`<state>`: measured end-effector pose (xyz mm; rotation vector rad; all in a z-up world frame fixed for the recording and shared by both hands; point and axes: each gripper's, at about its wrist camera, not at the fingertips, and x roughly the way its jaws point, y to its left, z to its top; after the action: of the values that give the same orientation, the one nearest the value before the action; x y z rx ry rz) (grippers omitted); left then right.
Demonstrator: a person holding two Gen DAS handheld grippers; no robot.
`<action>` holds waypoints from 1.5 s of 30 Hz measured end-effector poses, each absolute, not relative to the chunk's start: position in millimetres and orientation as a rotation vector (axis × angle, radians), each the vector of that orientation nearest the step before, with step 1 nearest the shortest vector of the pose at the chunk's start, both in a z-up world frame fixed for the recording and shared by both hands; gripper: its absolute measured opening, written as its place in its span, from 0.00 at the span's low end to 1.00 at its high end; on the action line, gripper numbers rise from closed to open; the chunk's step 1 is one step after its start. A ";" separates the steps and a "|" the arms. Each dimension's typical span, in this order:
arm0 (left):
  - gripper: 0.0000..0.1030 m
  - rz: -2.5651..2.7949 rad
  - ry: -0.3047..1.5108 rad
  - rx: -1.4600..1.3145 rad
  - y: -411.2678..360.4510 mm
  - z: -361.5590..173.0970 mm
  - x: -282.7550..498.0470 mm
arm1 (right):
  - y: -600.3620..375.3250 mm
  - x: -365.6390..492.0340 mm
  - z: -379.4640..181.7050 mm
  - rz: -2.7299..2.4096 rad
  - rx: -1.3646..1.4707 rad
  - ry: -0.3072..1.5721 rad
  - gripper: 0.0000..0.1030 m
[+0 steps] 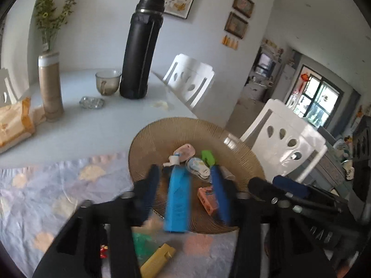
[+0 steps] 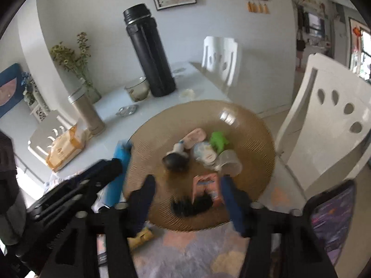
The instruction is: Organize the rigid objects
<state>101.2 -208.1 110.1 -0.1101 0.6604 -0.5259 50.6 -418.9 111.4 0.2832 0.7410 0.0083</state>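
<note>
A round amber ribbed plate (image 1: pixel 162 132) (image 2: pixel 252 127) holds several small things: a pink oval case (image 1: pixel 185 151) (image 2: pixel 196 136), a green toy (image 1: pixel 208 157) (image 2: pixel 219 140), a round white-blue item (image 1: pixel 197 165) (image 2: pixel 205 153), an orange box (image 1: pixel 207 198) (image 2: pixel 206 187) and a black object (image 2: pixel 190 205). My left gripper (image 1: pixel 185 191) is open over the plate's near edge; a blue box (image 1: pixel 177 199) (image 2: pixel 116 180) sits between its fingers, blurred. My right gripper (image 2: pixel 187 200) is open around the orange box and black object.
A tall black flask (image 1: pixel 139 53) (image 2: pixel 150 53), a glass cup (image 1: pixel 107 82), a glass ashtray (image 1: pixel 91 103), a beige bottle (image 1: pixel 49 85) and a tissue pack (image 1: pixel 14 122) stand behind. A yellow block (image 1: pixel 157 261) and green item (image 1: pixel 143 243) lie on the cloth. White chairs (image 1: pixel 285 143) are right.
</note>
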 end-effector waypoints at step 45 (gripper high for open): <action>0.74 -0.124 0.768 0.027 -67.1 7.1 -34.7 | -317.9 -33.6 8.7 0.267 0.153 0.827 0.87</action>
<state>-34.7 -67.1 7.1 0.0272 0.7684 -0.1240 -33.6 -317.9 8.7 0.1531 0.8266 0.2666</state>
